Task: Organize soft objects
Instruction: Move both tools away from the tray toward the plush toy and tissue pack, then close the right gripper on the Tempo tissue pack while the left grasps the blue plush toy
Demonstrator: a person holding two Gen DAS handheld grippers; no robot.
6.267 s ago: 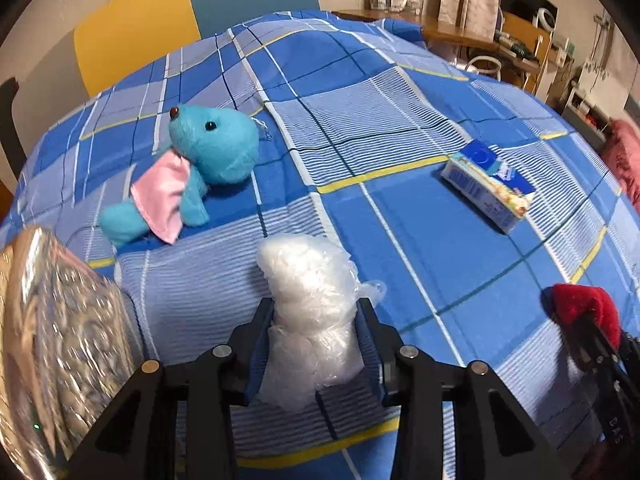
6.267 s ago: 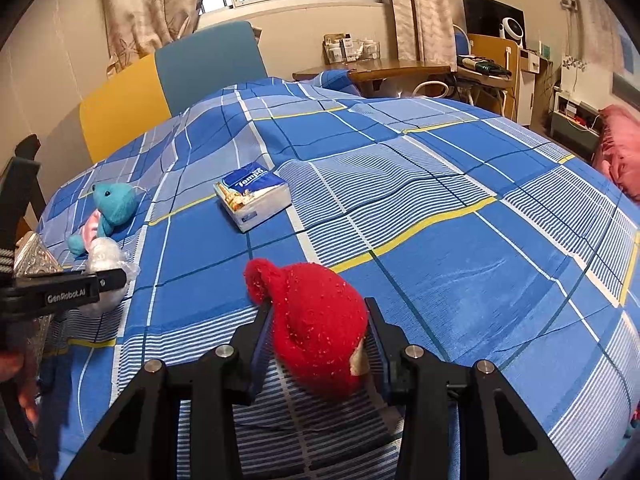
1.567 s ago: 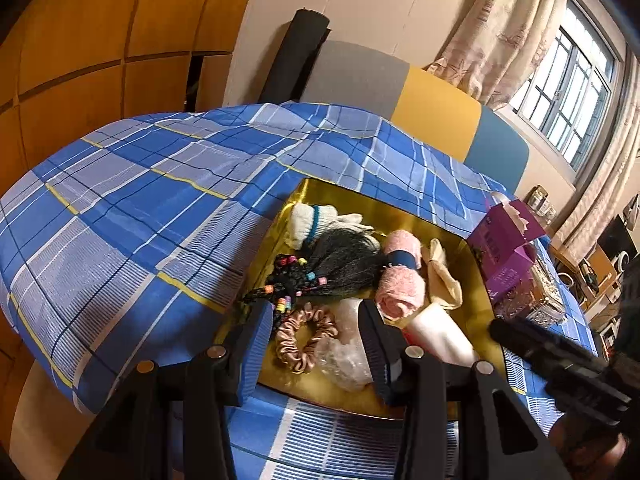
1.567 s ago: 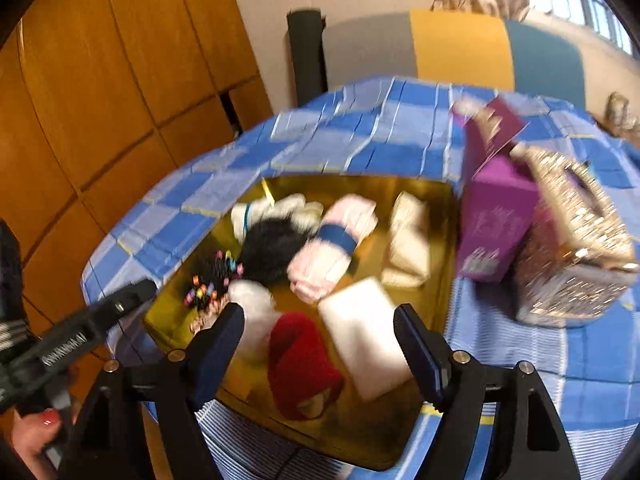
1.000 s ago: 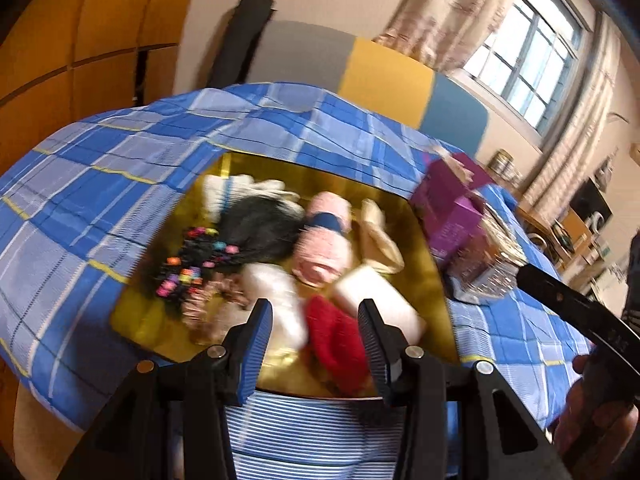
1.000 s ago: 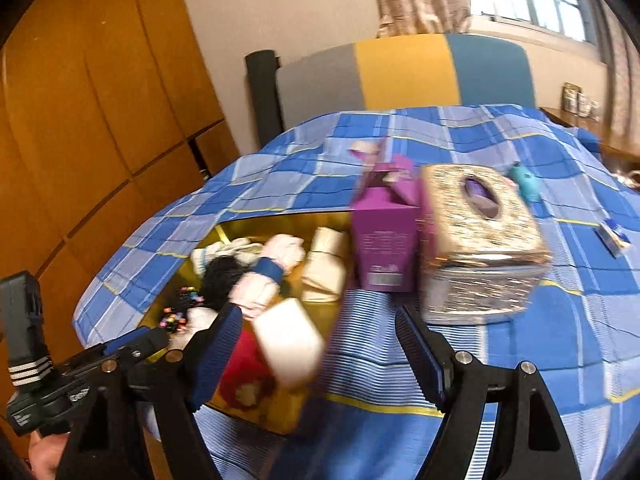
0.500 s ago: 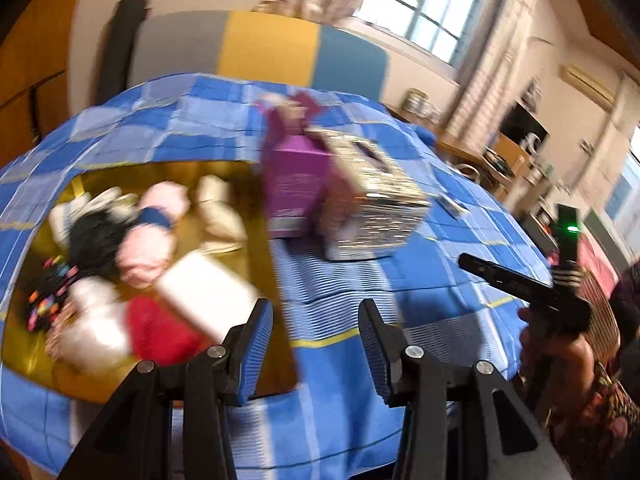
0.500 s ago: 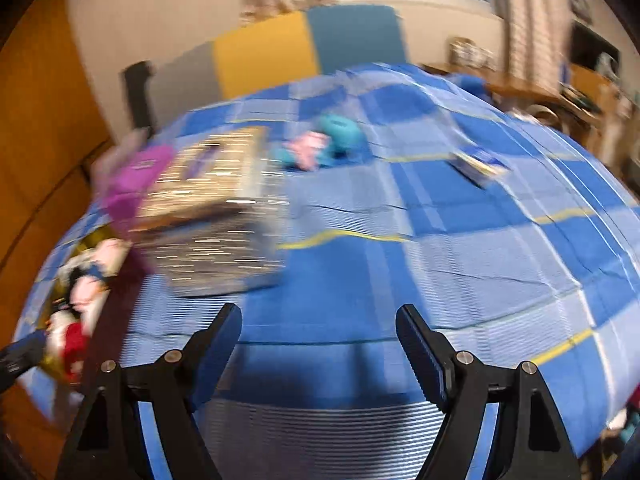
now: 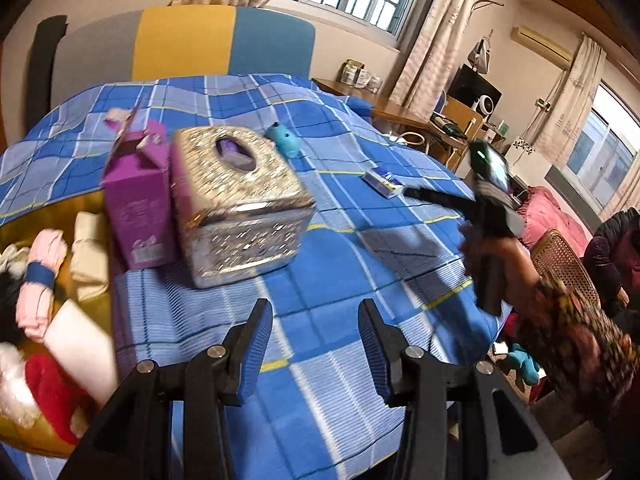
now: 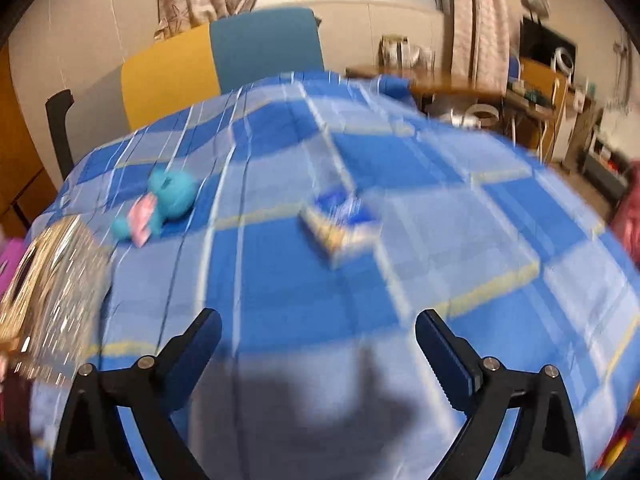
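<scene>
Red plush (image 9: 48,396) lay dropped in gold tray (image 9: 16,216) at nine o'clock; right gripper (image 10: 318,344) had just spread wide, empty; left gripper (image 9: 314,344) half-apart, empty; blue plush (image 10: 172,196) next.

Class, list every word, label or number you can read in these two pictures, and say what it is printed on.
None can be read.
Purple carton: pale print and a label low on its front, too blurred.
Blue and white packet: printed top, smeared by motion.
Silver tissue box: pattern only.
</scene>
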